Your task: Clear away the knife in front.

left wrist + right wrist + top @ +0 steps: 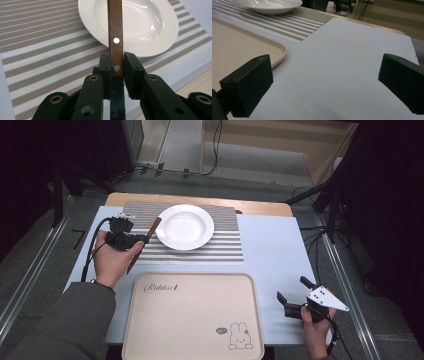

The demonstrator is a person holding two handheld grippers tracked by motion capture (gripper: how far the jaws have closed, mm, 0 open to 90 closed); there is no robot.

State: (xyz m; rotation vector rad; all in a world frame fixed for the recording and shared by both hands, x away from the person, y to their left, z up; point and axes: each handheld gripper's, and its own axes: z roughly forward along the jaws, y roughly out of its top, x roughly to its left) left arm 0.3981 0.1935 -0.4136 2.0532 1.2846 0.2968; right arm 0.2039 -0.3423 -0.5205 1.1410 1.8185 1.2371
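My left gripper [145, 237] is shut on a brown wooden handle [154, 226] with pale rivets. The handle [115, 27] rises from between the jaws and its far end reaches over the left rim of a white deep plate [185, 226]. The plate [147, 25] rests on a grey-and-white striped placemat [220, 245]. The utensil's other end slants down past the hand towards the tray; what it ends in I cannot make out. At the table's near right, my right gripper [292, 289] hovers over bare pale tabletop, open with nothing between its jaws [332, 82].
A large beige tray [195, 320] with a rabbit drawing lies at the near edge, its corner [279, 50] just left of the right gripper. The table's light surface [270, 250] lies between placemat, tray and right gripper. Cables and dark stands ring the table on the floor.
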